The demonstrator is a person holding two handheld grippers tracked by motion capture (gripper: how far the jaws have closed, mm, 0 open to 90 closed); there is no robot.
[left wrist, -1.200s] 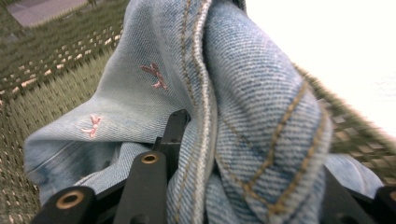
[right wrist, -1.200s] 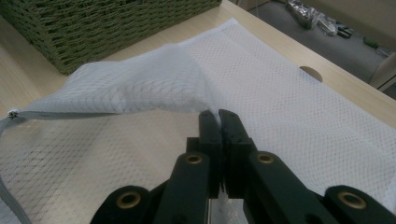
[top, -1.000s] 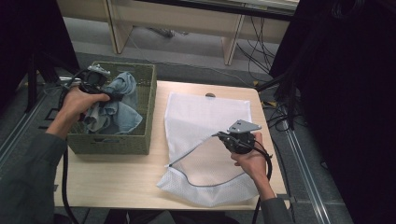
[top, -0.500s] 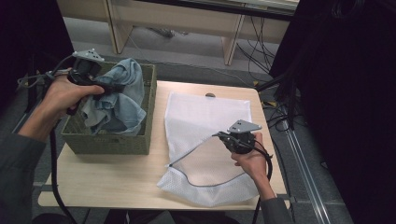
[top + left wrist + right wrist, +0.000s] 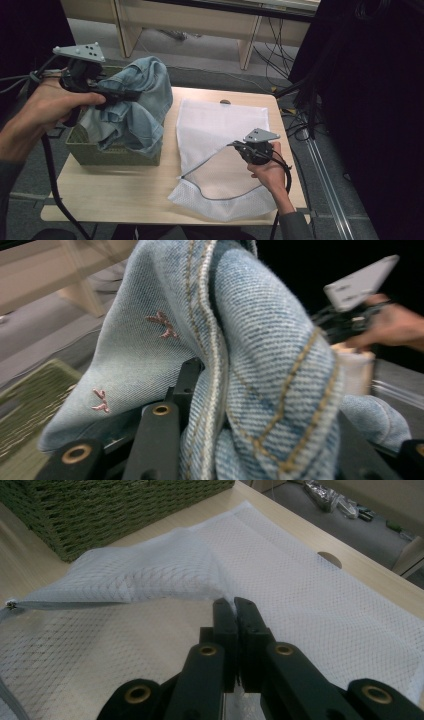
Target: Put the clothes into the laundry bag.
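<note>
Spanning the wooden table (image 5: 125, 195), a mesh bag (image 5: 220, 130) lies flat.

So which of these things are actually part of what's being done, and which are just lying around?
Part of the job:
- denim garment, gripped in the left tongs
- white mesh laundry bag, its top layer pinched up by the right tongs
- green woven basket, with the garment hanging over it

Just lying about:
- cables on the floor
- wooden furniture behind the table
</note>
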